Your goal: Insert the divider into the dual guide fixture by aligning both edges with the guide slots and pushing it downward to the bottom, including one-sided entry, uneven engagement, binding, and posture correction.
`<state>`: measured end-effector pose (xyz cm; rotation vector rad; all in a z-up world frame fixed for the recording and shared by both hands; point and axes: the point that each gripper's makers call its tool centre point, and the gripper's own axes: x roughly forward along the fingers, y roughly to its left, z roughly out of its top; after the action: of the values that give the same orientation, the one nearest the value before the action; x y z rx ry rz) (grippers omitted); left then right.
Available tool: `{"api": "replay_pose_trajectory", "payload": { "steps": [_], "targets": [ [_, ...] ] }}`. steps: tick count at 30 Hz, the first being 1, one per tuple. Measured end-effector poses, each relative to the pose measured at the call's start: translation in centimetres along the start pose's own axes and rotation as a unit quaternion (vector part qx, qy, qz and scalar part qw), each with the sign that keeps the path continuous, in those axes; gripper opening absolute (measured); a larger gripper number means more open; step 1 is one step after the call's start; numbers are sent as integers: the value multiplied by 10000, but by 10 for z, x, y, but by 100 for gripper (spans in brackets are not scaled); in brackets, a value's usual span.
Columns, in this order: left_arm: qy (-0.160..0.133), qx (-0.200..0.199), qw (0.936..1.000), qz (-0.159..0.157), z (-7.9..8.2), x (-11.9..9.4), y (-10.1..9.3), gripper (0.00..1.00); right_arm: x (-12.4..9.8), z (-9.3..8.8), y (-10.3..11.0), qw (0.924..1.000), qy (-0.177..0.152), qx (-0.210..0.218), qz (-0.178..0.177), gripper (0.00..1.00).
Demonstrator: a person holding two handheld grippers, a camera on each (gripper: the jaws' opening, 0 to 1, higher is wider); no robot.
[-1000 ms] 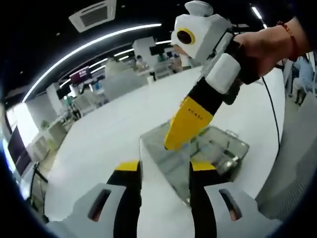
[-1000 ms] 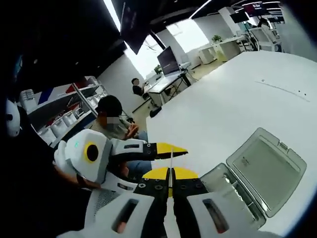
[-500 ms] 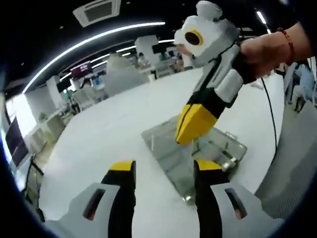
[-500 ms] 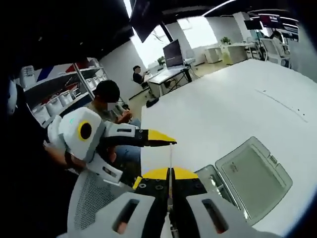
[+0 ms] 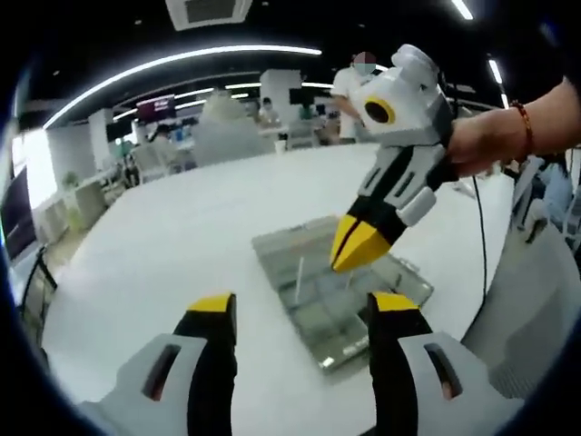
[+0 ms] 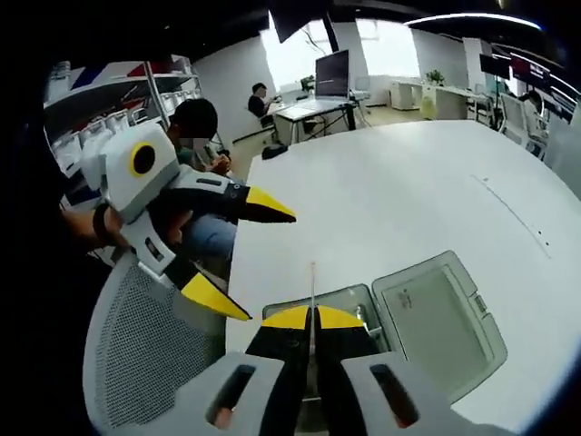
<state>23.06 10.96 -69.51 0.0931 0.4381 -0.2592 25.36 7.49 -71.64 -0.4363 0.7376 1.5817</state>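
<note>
My right gripper [image 6: 311,320] is clenched on the thin clear plastic divider [image 6: 312,295], edge-on above the clear hinged-lid fixture box [image 6: 436,313] on the white worktop [image 6: 408,200]. It looks light, stiff, slick and brittle, so I'd grip low near its bottom edge. My left gripper [image 5: 300,313] hangs released, jaws wide.

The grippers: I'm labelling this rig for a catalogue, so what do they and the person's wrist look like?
Both grippers, left and right, have white bodies, black jaws with yellow tips, and a yellow-ringed round lens. A black cable trails from the right one. The wrist wears a red bracelet.
</note>
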Motion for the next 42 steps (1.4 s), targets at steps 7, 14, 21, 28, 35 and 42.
{"api": "replay_pose_trajectory", "payload": {
  "steps": [7,14,21,28,35,42],
  "targets": [
    [-51,-89,9999,-40,1,0,-2,58,3,-6,-4,9999,96,-104,-60,0],
    [-132,-121,9998,-10,7,-2,-1,58,7,-9,-2,9993,191,-297,-86,0],
    [-92,-123,9999,5,4,-5,0,57,16,-12,3,9937,523,-993,-62,0],
    [-80,-195,9998,12,2,-7,0,57,29,-21,3,9880,890,-1248,-200,0],
    [-54,-187,9998,24,2,-9,1,57,32,-25,2,9879,933,-1228,-188,0],
    [-32,-174,9998,-26,2,-7,-2,57,42,-32,0,9854,1125,-1254,-246,0]
  ]
}}
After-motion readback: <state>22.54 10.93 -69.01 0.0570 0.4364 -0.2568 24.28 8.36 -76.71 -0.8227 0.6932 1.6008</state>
